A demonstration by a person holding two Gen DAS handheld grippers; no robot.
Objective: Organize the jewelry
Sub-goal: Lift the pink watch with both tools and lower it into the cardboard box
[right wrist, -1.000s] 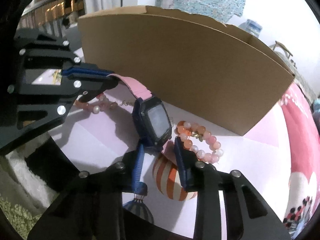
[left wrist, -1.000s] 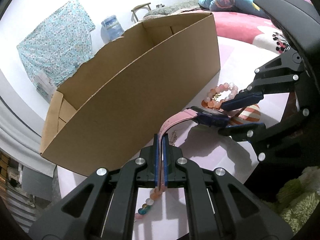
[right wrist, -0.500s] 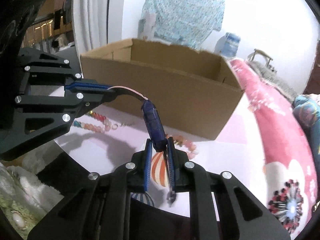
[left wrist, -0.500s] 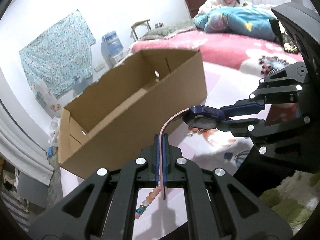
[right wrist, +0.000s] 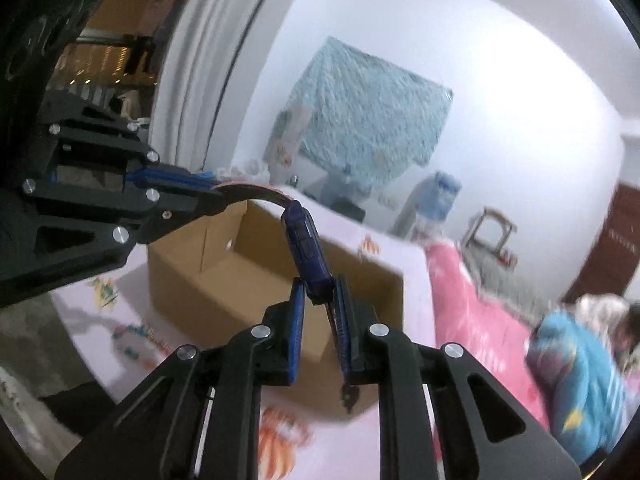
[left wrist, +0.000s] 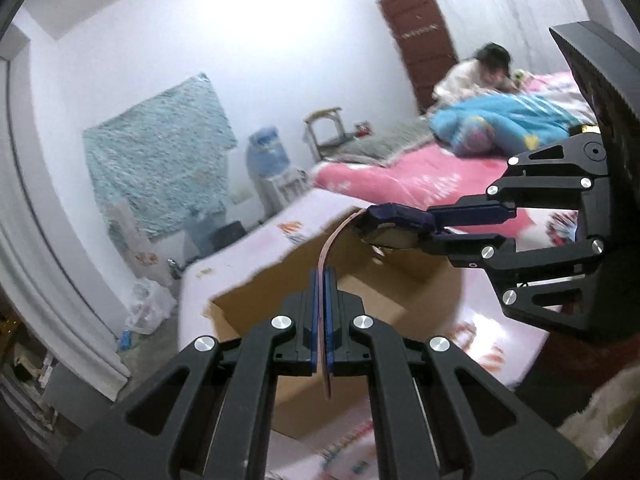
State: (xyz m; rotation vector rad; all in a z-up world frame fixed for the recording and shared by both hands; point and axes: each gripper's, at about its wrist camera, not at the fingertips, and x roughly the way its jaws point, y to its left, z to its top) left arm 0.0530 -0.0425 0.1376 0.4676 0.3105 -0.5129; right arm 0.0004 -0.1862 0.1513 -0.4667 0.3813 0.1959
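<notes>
1. The left gripper is clamped on the pink strap of a watch; its two blue pads press flat against the strap with no gap visible, and the strap's free end hangs out below them on the near side.
2. The strap rises from those pads and curves to the right, where it joins the dark blue watch body.
3. The right gripper grips that watch body by its lower end; the body stands edge-on between the blue pads and leans up and to the left.
4. The right jaws have just been closing, with the watch between them, and now pinch it narrowly.
5. A short dark strap end hangs below the right gripper's pads.
6. The watch hangs in the air between the two grippers, over the open cardboard box, and touches neither the box nor the cloth.
7. The box stands on a pale pink printed cloth; its inside, as far as seen, shows only bare cardboard.
8. Some beads lie on the cloth to the left of the box in the right wrist view, too blurred to tell more.
9. Far behind is a pink bed with a person on it.
</notes>
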